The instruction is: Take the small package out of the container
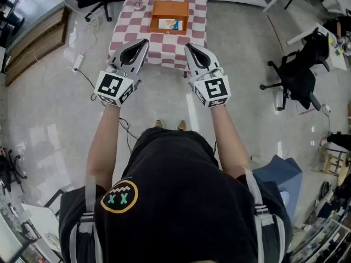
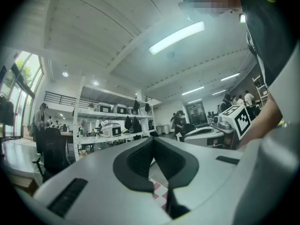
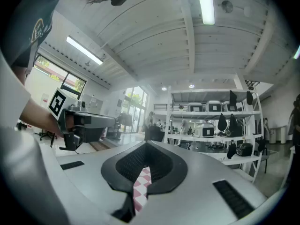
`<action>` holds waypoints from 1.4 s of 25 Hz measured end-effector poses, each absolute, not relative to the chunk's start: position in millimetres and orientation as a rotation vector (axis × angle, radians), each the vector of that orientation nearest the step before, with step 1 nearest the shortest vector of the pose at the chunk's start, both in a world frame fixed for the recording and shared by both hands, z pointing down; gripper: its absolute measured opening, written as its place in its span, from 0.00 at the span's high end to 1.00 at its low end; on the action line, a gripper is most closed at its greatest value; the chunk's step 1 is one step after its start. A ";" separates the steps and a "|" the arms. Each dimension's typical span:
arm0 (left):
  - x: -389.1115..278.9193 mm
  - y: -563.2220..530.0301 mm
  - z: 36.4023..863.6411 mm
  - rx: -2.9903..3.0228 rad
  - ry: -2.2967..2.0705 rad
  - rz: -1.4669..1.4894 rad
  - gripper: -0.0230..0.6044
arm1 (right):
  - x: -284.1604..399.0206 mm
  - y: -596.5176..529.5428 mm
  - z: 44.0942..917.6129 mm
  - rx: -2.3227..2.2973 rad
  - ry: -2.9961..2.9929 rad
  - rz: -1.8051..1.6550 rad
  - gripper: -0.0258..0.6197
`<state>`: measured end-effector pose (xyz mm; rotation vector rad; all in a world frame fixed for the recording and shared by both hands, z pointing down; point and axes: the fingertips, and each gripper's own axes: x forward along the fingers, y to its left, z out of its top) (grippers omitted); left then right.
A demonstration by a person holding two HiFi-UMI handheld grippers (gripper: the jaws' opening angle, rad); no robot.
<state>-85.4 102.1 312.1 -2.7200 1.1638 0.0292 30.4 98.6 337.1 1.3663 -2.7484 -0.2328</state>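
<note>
Orange box (image 1: 170, 5) on the checkered table (image 1: 123, 29) holds the small package (image 1: 168, 24) — left gripper (image 1: 143, 43) and right gripper (image 1: 188, 47) both hover closed and empty, well short of it. I'd step in, open one, drop straight down.

Black shirt (image 1: 175, 190) fills the frame, short-sleeved and plain apart from a round badge (image 1: 119, 196) on its left chest: a yellow ring with a teal zigzag and two teal crosses inside. Pale grey straps (image 1: 89, 201) run over both of the shirt's shoulders. Just past the shirt's hem, two tan shoe toes (image 1: 159, 124) peek out. Ahead of the shirt, the left hand-held gripper (image 1: 141, 44) and the right hand-held gripper (image 1: 191, 49) match: smooth light-grey shells lined with ribbed black pads (image 2: 140, 165) and cut with dark rectangular slots (image 2: 65, 197). Each carries a white marker cube (image 1: 114, 87) printed with black squares.
</note>
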 end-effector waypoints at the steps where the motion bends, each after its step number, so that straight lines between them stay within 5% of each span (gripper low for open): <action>1: -84.9 102.6 311.9 -2.720 1.163 0.029 0.94 | 30.7 99.0 337.0 1.366 -2.748 -0.233 0.93; 25: -79.7 97.4 316.9 -2.729 1.163 0.019 0.94 | 38.6 90.6 343.7 1.395 -2.755 -0.172 0.93; 35: -78.0 92.5 320.6 -2.736 1.163 0.014 0.94 | 36.7 87.3 349.3 1.357 -2.761 -0.161 0.78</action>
